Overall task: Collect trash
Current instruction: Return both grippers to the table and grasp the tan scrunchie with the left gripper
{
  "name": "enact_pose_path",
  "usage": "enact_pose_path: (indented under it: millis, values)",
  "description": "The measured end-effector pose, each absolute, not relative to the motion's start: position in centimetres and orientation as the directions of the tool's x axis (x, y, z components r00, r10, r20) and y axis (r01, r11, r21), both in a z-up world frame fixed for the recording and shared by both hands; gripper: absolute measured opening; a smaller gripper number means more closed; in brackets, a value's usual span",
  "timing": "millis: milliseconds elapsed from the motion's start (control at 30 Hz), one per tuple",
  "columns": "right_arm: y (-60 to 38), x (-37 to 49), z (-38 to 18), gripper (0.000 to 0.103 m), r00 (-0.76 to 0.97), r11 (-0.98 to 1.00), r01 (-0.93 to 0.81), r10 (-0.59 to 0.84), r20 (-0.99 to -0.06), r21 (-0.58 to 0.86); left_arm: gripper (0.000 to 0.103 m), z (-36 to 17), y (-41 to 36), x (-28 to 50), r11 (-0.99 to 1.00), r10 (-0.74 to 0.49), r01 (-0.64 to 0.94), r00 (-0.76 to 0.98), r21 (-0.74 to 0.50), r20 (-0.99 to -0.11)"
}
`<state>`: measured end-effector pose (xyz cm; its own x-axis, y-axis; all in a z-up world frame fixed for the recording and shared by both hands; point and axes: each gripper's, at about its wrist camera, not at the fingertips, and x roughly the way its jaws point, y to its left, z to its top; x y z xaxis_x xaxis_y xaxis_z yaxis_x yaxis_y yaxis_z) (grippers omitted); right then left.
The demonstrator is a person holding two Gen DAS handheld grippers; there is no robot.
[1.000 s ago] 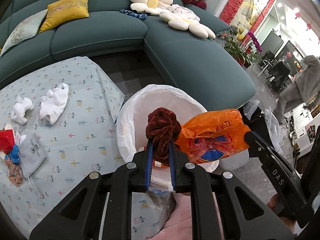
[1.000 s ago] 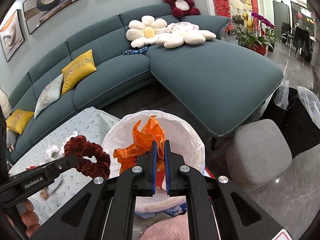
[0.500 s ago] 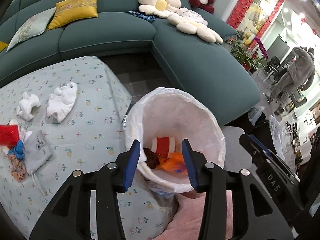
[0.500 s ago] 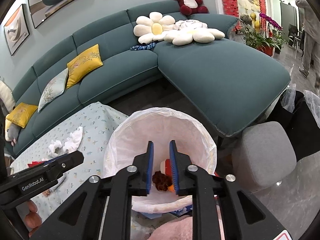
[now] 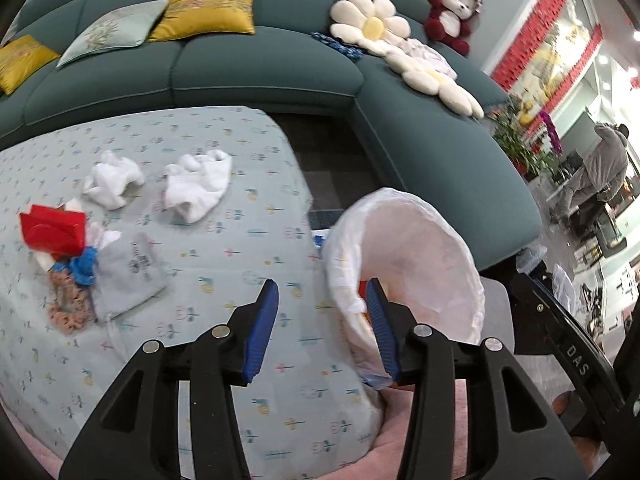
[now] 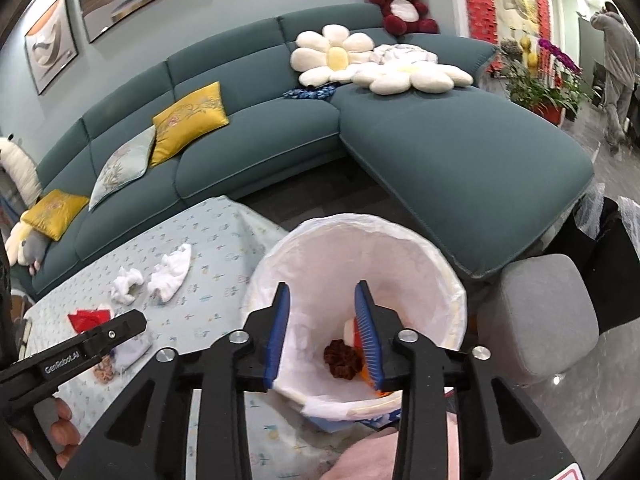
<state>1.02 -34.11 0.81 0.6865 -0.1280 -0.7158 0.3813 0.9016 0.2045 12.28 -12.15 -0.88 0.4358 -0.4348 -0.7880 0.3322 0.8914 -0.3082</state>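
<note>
Right gripper [image 6: 322, 330]: jaws have just been opening, now partly apart, nothing between the blue pads. It hangs over the mouth of the trash bin [image 6: 452, 276]. Straight below, between and just past the fingers, a dark red scrunchie [image 6: 340, 360] lies at the bin's bottom; crumpled velvet ring. Tucked behind the right finger, a scrap of orange plastic bag [image 6: 366, 376] and a red-and-white piece whose nature I cannot tell. Bin is round, lined with a thin white bag, the liner folded over the rim.

Left gripper [image 5: 322, 320]: jaws have also just been opening, roughly half apart, holding nothing. It straddles the line between table and bin: left finger over the cloth, right finger at the near rim of the bin.

Out to the left of that claw, on the table [image 5: 248, 376] with its pale blue flower-print cloth, more items wait. Nearest: a grey drawstring pouch [image 5: 128, 276]. Touching its far left edge, a bit of blue [image 5: 84, 266], and by that a pinkish patterned scrunchie [image 5: 66, 310]. Beyond those, a red folded packet [image 5: 54, 232] with white paper under it. Farther ahead, two crumpled white tissues: one larger [image 5: 198, 188], one smaller [image 5: 114, 178], apart from each other.

Behind everything, a teal sectional sofa [image 6: 460, 148] with cushions.
</note>
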Motion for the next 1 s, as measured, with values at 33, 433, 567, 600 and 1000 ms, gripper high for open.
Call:
enact_pose_path:
  millis: [33, 433, 567, 600, 1000]
  values:
    - [-33.5, 1.1, 0.8, 0.038, 0.687, 0.906, 0.371, -0.118, -0.717, 0.206, 0.047, -0.9, -11.6, 12.3, 0.895, -0.429, 0.322, 0.441, -0.307, -0.788]
    - [-24.3, 2.8, -0.2, 0.046, 0.667, 0.957, 0.218, -0.002, -0.745, 0.192, 0.059, -2.9, -1.8, 12.4, 0.946, -0.323, 0.141, 0.498, -0.292, -0.805]
    - [-21.3, 3.5, -0.8, 0.046, 0.65, 0.964, 0.177, 0.038, -0.759, 0.2, 0.059, -3.7, 1.7, 12.3, 0.956, -0.286, 0.088, 0.507, -0.281, -0.814]
    - [-20.8, 3.7, -0.9, 0.046, 0.646, 0.966, 0.17, 0.042, -0.762, 0.197, 0.059, -3.9, 2.7, 12.3, 0.957, -0.278, 0.07, 0.507, -0.282, -0.816]
    - [-12.2, 6.1, -3.4, 0.047, 0.579, 0.982, 0.036, 0.13, -0.805, 0.185, 0.071, -6.8, 11.1, 11.7, 0.979, -0.144, -0.051, 0.5, -0.195, -0.854]
